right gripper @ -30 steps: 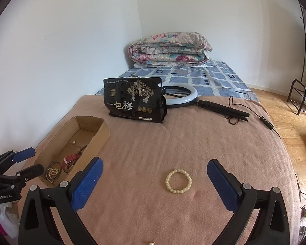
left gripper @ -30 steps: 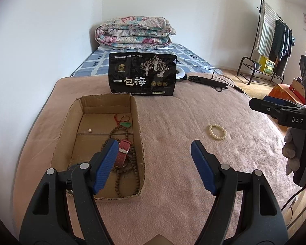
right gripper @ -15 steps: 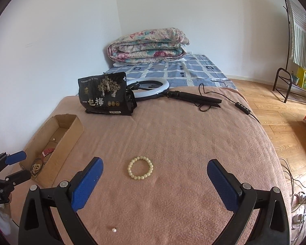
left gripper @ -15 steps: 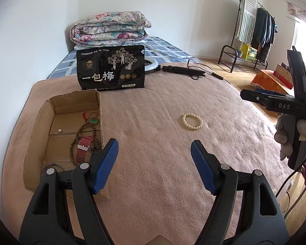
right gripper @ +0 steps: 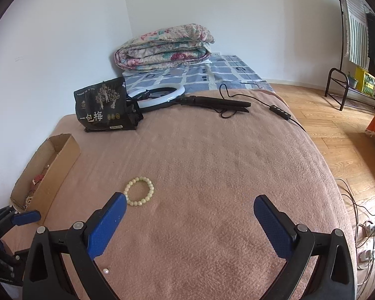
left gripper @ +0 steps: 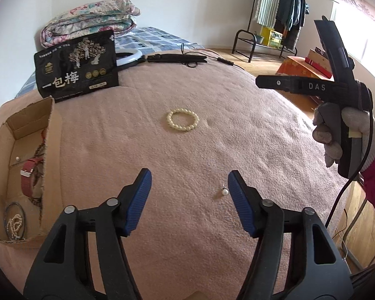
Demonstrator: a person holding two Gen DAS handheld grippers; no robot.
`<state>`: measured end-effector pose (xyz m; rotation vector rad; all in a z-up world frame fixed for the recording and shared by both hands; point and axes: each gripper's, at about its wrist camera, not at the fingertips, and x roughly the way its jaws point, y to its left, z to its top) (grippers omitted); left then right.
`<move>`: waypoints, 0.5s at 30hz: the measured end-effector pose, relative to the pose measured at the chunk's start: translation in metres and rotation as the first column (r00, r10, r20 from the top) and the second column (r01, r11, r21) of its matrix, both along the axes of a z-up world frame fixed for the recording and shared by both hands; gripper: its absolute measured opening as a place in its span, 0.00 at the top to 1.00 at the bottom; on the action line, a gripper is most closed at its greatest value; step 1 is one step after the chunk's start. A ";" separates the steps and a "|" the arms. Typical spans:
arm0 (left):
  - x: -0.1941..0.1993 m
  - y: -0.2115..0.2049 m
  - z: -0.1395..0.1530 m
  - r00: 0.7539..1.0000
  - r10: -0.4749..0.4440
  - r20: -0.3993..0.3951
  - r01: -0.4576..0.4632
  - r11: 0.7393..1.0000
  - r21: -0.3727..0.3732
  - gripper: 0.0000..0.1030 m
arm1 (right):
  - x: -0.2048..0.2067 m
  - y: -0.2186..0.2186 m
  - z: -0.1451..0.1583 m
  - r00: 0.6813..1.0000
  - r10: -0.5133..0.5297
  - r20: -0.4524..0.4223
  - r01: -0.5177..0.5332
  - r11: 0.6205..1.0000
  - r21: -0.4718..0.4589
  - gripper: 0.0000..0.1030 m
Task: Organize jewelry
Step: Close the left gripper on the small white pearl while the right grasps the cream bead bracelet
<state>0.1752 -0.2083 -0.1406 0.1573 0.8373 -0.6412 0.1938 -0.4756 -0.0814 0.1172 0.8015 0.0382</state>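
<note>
Lying on pink blanket point(left gripper: 237, 115): pearl bracelet point(left gripper: 182, 120), well ahead of left gripper point(left gripper: 189, 197); pearl earring point(left gripper: 224, 192) just beside its right finger. Cardboard box point(left gripper: 53, 135) at left holds other pieces. Both grippers, right gripper point(right gripper: 190, 221) included: fingers apart, empty.

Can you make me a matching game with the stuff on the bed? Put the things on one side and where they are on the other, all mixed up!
Things:
1. cream beaded bracelet
2. red leather watch strap
3. tiny white pearl earring
4. white ring light

Places:
A. inside the brown cardboard box
B. behind the black snack bag
C. lying alone in the middle of the pink blanket
D. just beside the right blue pad of the open left tool

Pairs: 1-C, 2-A, 3-D, 4-B
</note>
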 end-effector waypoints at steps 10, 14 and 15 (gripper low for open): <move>-0.009 -0.037 -0.038 0.991 -0.118 -0.069 0.120 0.993 0.021 0.64 | 0.002 -0.020 -0.023 0.999 -0.015 -0.036 0.017 0.999 0.043 0.01; -0.007 -0.044 -0.047 0.988 -0.128 -0.083 0.131 0.991 0.029 0.70 | 0.008 -0.014 -0.031 0.999 0.012 -0.049 -0.010 0.999 0.052 0.02; -0.007 -0.045 -0.049 0.988 -0.130 -0.086 0.133 0.991 0.029 0.70 | 0.010 -0.012 -0.033 0.998 0.023 -0.052 -0.020 0.998 0.053 0.03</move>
